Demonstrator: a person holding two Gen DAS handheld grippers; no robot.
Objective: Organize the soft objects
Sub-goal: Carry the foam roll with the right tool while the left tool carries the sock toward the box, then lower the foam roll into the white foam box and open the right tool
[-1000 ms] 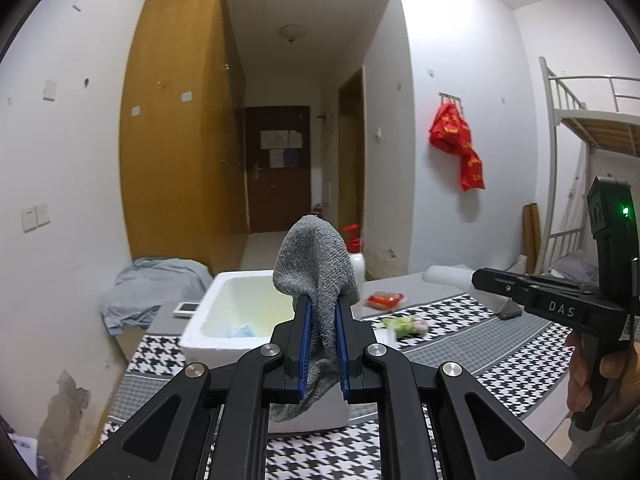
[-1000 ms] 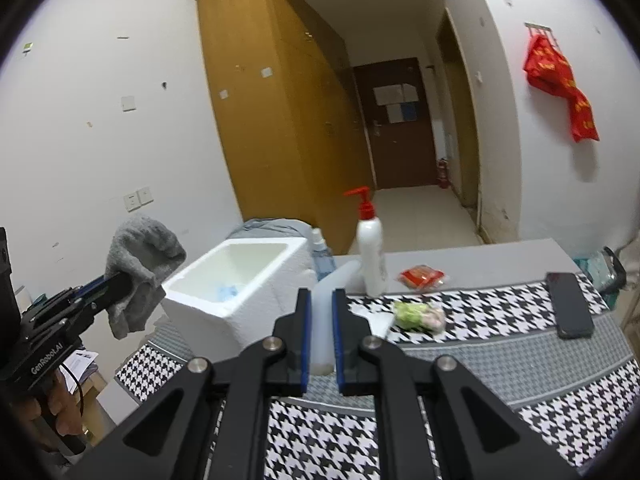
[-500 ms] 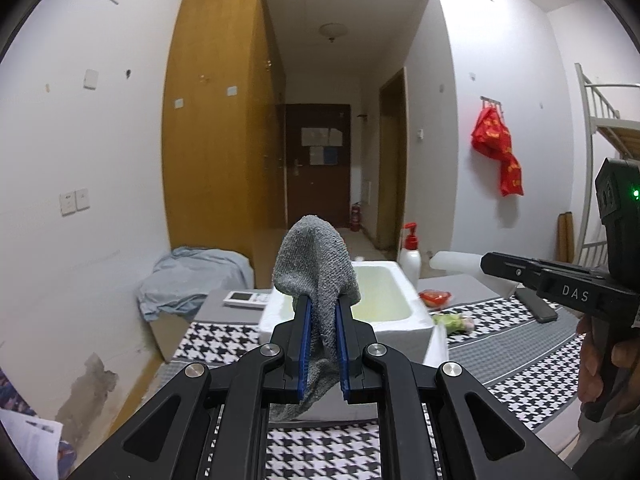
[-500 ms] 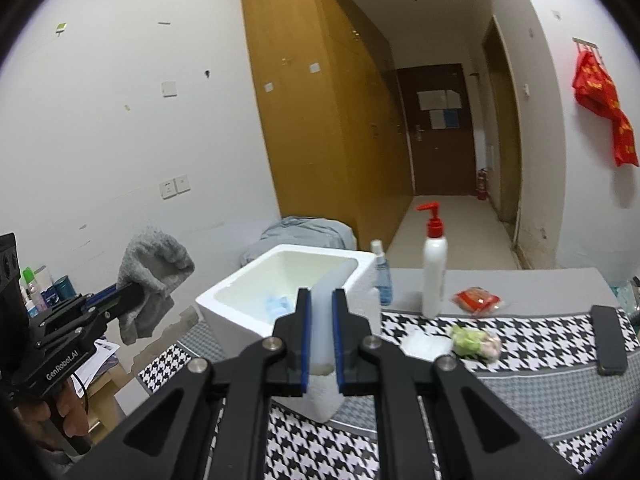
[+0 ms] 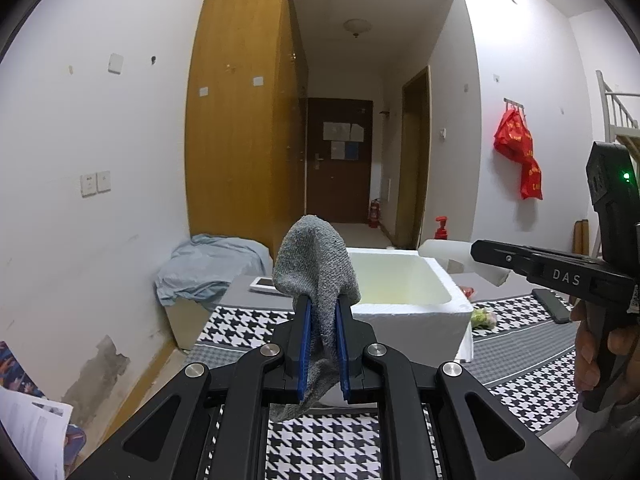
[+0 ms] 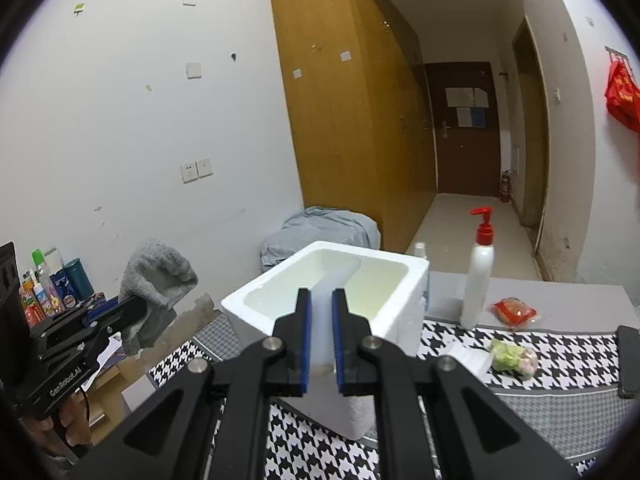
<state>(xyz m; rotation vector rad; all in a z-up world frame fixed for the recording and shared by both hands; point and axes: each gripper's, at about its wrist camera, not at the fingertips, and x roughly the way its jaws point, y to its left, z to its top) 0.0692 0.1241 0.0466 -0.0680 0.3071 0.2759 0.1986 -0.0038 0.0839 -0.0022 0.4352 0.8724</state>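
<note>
Sock (image 5: 316, 276) pinched in my left fingers (image 5: 308, 344), foam box (image 5: 408, 300) at one o'clock, right fingers (image 6: 304, 340) clamping white foam piece (image 6: 322, 320) — limp toe could snag the rim.

Right gripper (image 6: 320, 340) in foreground, blue-padded fingers (image 6: 305, 340) closed on a white foam piece (image 6: 323, 320). Just beyond it: white foam box (image 6: 404, 304), open top, sitting on houndstooth-covered surface (image 6: 560, 364). Right of the box: white pump bottle (image 6: 478, 276) with red top, upright. Near it a red packet (image 6: 513, 312); closer in, a green-and-pink soft item (image 6: 514, 360) beside white tissue (image 6: 466, 360). Dark flat object (image 6: 628, 360) at far right edge. Left gripper (image 6: 116, 316) at left, off the surface, clamped on a grey sock (image 6: 154, 284) that droops over it. Bottles and cans (image 6: 48, 284) behind.
</note>
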